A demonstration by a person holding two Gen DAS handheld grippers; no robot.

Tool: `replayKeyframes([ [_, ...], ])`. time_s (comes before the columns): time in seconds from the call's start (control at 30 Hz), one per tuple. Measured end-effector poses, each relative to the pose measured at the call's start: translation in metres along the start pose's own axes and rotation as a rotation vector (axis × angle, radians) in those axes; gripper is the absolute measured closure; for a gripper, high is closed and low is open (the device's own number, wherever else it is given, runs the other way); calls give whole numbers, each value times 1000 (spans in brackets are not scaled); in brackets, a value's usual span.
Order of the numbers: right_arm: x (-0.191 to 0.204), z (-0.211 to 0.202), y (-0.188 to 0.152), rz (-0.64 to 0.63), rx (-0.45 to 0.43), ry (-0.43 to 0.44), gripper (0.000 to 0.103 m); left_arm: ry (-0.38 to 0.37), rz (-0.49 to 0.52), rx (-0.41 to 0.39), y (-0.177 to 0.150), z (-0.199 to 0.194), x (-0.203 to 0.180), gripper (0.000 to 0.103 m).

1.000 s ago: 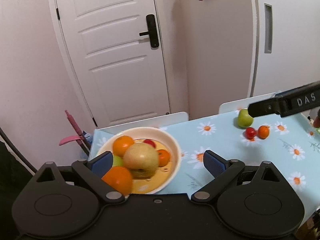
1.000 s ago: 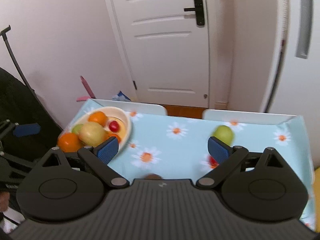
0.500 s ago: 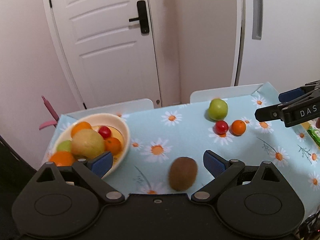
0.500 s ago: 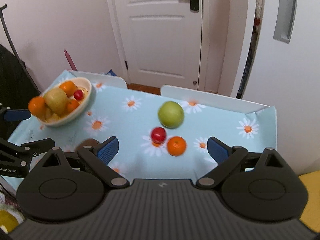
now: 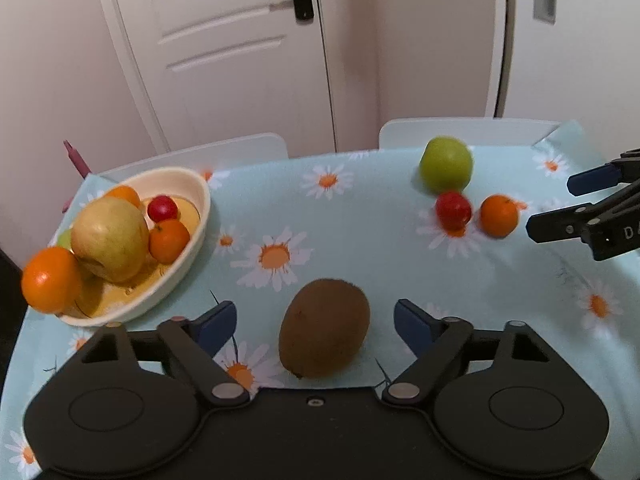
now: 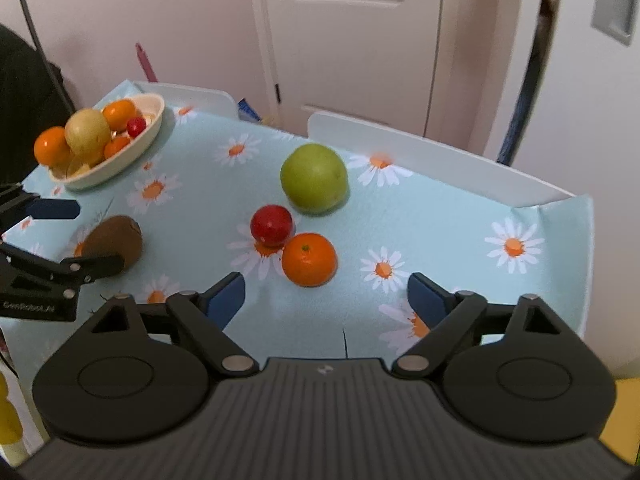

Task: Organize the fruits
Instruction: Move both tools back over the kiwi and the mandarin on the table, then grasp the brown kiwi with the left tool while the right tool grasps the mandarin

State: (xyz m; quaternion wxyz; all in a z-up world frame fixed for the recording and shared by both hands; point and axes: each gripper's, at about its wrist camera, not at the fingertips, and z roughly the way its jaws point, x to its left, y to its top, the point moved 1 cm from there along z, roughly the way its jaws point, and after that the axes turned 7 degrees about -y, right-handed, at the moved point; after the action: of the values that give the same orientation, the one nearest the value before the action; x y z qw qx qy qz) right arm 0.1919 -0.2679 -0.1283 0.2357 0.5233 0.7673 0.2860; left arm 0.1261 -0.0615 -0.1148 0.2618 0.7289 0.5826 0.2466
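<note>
Two tools are ours, and we take the left wrist view first. Our left tool [image 5: 314,322] stands spread wide, its blue pads either side of a brown, fuzzy, oval kiwi [image 5: 324,334] near the tabletop's [image 5: 360,240] front edge, touching neither pad. Half a second ago the kiwi sat smaller and lower between them; now it fills more of the gap. At the left edge a cream bowl [image 5: 188,236] holds a yellow apple [image 5: 110,238], oranges and a small red fruit. Toward the far right corner lie a green apple [image 5: 446,164], a red fruit [image 5: 453,210] and a mandarin [image 5: 498,216], with our right tool [image 5: 560,208] just beside them.

From the right wrist, our right tool [image 6: 326,296] is also parted and empty, the mandarin [image 6: 309,259] just ahead of its pads, touching the red fruit [image 6: 271,225]. This view alone shows the green apple [image 6: 314,178] whole and the left tool [image 6: 80,238] flanking the kiwi [image 6: 114,242] from the side.
</note>
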Motion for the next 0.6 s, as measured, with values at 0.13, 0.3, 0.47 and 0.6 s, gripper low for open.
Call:
replayKeyframes([
  [0.13,2,12,-1,-15,15,29,10,2,14,15,-2,12,0,26],
  [0.3,4,22,0,-32,21,46,15,-23,30,49,-3,22,-1,44],
  [0.47,6,28,3,-54,27,49,22,-17,45,45,-5,21,-3,47],
  [0.6,8,32,5,-61,33,51,25,-12,40,48,-5,20,-3,48],
])
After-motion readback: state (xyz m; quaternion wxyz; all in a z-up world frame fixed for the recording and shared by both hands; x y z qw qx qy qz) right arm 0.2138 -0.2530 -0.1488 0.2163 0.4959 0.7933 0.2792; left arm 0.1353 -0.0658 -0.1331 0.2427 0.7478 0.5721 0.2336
